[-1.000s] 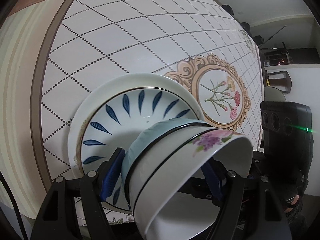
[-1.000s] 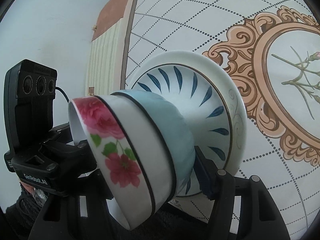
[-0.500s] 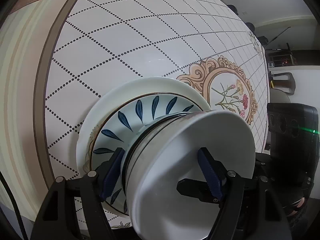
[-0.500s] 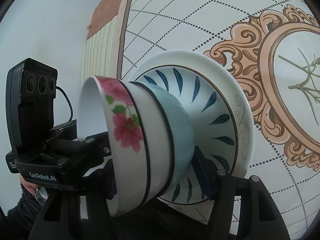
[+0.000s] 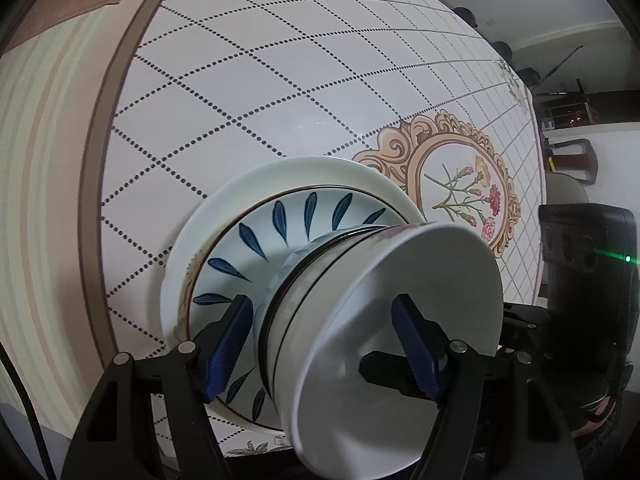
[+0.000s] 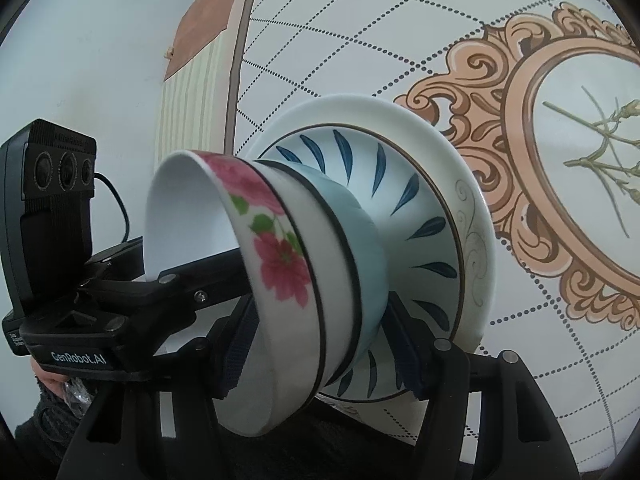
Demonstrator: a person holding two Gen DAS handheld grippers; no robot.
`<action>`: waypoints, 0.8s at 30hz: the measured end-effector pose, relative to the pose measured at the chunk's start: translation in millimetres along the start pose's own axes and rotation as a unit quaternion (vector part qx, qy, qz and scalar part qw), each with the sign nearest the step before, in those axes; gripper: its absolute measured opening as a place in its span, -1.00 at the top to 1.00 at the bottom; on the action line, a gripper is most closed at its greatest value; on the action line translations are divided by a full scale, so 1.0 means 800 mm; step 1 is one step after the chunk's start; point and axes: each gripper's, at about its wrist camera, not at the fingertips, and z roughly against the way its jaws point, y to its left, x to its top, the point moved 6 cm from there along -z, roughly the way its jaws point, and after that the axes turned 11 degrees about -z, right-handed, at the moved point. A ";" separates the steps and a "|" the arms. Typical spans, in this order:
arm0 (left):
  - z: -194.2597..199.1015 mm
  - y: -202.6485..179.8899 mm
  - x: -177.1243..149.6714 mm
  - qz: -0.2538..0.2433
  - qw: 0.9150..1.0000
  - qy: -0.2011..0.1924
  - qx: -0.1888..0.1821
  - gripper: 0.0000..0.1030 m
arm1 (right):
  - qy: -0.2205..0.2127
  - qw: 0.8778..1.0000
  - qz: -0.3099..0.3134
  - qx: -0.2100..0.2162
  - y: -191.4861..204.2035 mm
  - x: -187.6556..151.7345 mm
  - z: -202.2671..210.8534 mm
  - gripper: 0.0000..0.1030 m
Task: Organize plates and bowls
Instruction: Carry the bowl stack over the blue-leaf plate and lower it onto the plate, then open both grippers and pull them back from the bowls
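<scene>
White porcelain filled both wrist views, and I counted five pieces in one stack on the desk (image 6: 400,20): three bowls and two plates.

From left to right in the right wrist view, the floral bowl (image 6: 280,268) came first, with its mouth tipped toward the left. Nested around it sat a black-rimmed white bowl (image 6: 316,224), then a pale blue bowl (image 6: 368,248). These nested bowls (image 6: 340,300) rested in the blue-leaf plate (image 6: 420,208), which lay on the larger white plate (image 6: 448,160). Just right of the plates, one ornate peach medallion (image 6: 480,120) was printed on the desk's cover.

My left gripper (image 5: 322,344) straddled the bowls' wall, with one pad outside the pale blue bowl and the other inside the floral one. Its jaws were closing, though I could not tell whether the pads pressed yet. My right gripper (image 6: 322,344) straddled the opposite side the same way, and there both pads looked clamped against the three walls.
</scene>
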 end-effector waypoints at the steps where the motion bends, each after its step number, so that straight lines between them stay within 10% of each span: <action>1: 0.003 0.001 0.000 0.001 1.000 -0.001 0.007 -0.35 | -0.004 1.000 0.000 -0.006 0.000 -0.001 0.003 -0.29; 13: 0.057 0.003 -0.022 -0.005 0.991 -0.030 0.132 -0.40 | -0.093 0.987 0.000 -0.131 -0.011 -0.030 0.077 -0.91; 24: 0.110 -0.045 -0.069 -0.031 0.974 -0.079 0.209 -0.77 | -0.184 0.966 0.008 -0.183 0.012 -0.101 0.156 -1.00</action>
